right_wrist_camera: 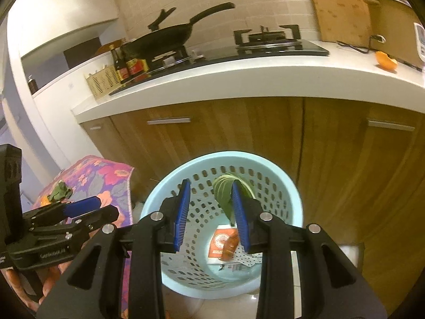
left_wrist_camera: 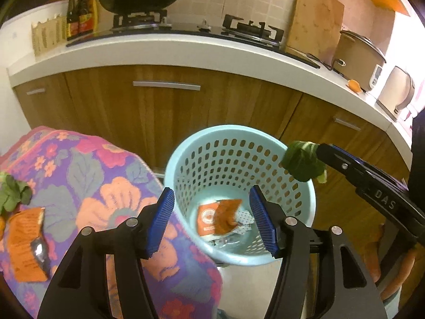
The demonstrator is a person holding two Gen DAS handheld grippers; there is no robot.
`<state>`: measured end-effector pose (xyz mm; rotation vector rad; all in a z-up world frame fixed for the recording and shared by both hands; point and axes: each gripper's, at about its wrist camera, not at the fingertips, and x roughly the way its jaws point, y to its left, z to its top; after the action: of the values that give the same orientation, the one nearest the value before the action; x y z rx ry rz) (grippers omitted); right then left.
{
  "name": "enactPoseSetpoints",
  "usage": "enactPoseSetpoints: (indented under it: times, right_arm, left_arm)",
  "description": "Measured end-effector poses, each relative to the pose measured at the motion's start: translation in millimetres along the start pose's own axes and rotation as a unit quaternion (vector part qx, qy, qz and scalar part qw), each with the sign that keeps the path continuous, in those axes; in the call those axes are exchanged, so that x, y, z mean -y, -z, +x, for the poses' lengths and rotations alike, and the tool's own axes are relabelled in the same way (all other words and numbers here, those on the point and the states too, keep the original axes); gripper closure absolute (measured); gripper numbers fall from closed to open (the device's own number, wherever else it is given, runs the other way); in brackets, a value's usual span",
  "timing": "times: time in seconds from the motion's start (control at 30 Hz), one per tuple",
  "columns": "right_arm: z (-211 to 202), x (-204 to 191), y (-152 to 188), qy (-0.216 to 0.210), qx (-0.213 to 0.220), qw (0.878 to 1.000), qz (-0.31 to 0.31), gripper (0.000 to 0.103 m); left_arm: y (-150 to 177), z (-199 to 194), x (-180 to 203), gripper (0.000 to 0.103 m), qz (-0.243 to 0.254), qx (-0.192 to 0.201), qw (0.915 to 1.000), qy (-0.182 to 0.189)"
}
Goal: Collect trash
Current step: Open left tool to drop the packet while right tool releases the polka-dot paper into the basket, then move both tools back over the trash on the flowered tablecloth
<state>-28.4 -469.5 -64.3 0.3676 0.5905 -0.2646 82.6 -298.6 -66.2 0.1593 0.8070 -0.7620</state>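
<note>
Leaf over the bin: let it go clean

Your right gripper (right_wrist_camera: pixel 211 212) grips a green leaf (left_wrist_camera: pixel 302 160), and in the left wrist view the leaf hangs at the right rim of the pale blue bin (left_wrist_camera: pixel 186 143), centre of the frame. From the right wrist view the leaf sits in the middle of the picture, against the far inside wall, so it looks to be over the mouth. Carry it a touch further towards the middle before you part the jaws, since a limp leaf can catch on the rim or cling to a pad. Open wide and give it a moment to drop.

Your left gripper (left_wrist_camera: pixel 212 220) stands open with nothing between its pads; an orange packet (left_wrist_camera: pixel 207 220) lies at the bottom of the bin below it. More trash waits on the flowered cloth (left_wrist_camera: pixel 106 175) at the left of the frame: an orange wrapper (left_wrist_camera: pixel 26 242) and another leaf (left_wrist_camera: pixel 13 194). An orange peel (right_wrist_camera: pixel 386 61) lies on the counter (right_wrist_camera: pixel 239 79), upper right.
</note>
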Motion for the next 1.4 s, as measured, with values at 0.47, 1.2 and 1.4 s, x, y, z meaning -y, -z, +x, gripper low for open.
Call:
enactPoseSetpoints:
  times: [0.47,1.2,1.4]
  right_arm:
    - [8,-131,16,-0.113,-0.029,0.988,-0.101,0.07]
    - [59,-297,71,-0.126,-0.083,0.965,-0.213,0.046]
    - [62,-290,68,-0.132,-0.089,0.967,-0.197,0.045]
  left_arm:
    - [53,-119,-85,0.042,-0.1,0.089,0.9875,-0.084]
    - [215,-303,-302,0.035,-0.372,0.163,0.8706,-0.277]
    - [227,-290,-334,0.037,-0.393,0.136,0.8402,-0.348]
